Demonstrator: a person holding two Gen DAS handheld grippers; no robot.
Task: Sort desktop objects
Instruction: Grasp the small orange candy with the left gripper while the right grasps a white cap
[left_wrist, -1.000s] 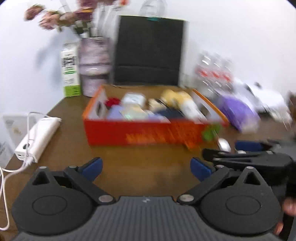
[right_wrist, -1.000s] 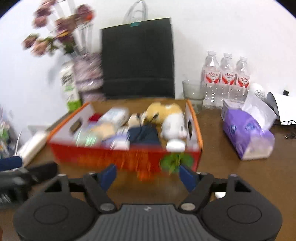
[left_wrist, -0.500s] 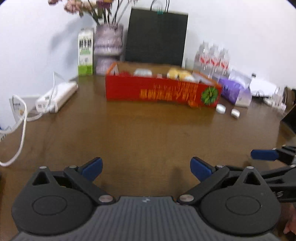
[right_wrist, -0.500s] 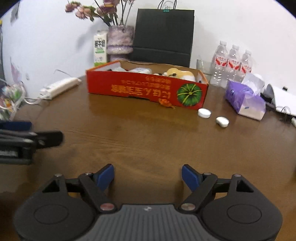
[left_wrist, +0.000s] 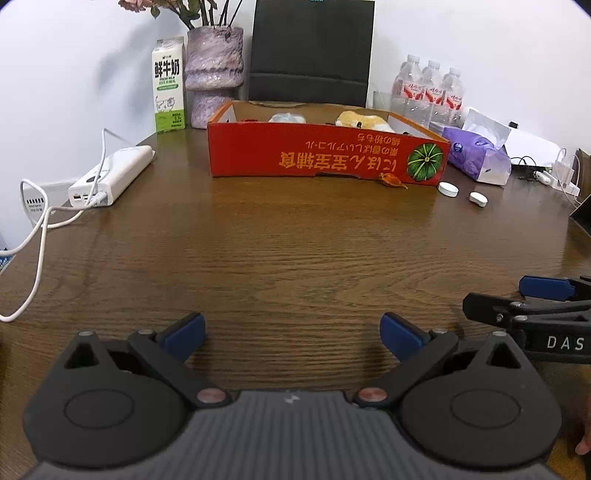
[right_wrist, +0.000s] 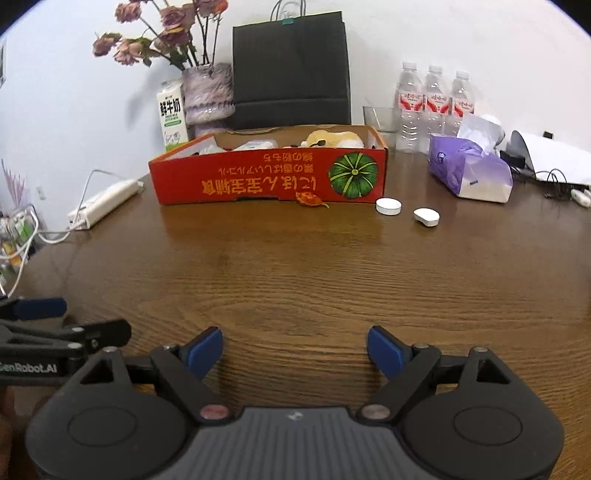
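Observation:
A red cardboard box (left_wrist: 325, 157) (right_wrist: 266, 177) stands at the far middle of the brown table, holding a yellow plush toy (left_wrist: 360, 121) and other small items. A white round cap (right_wrist: 388, 206) (left_wrist: 448, 189), a white oval piece (right_wrist: 426, 216) (left_wrist: 478, 199) and a small orange object (right_wrist: 308, 199) (left_wrist: 391, 180) lie on the table by the box's front right corner. My left gripper (left_wrist: 291, 332) is open and empty, low over the near table. My right gripper (right_wrist: 295, 349) is open and empty beside it.
A white power bank (left_wrist: 114, 173) with cables lies at the left. A milk carton (left_wrist: 168, 85), flower vase (left_wrist: 214, 74) and black bag (left_wrist: 310, 51) stand behind the box. Water bottles (right_wrist: 434, 99), a purple tissue pack (right_wrist: 469, 170) and chargers sit at the right.
Both grippers have pulled back from right over the box to the near side of the table. Both stayed open and empty.

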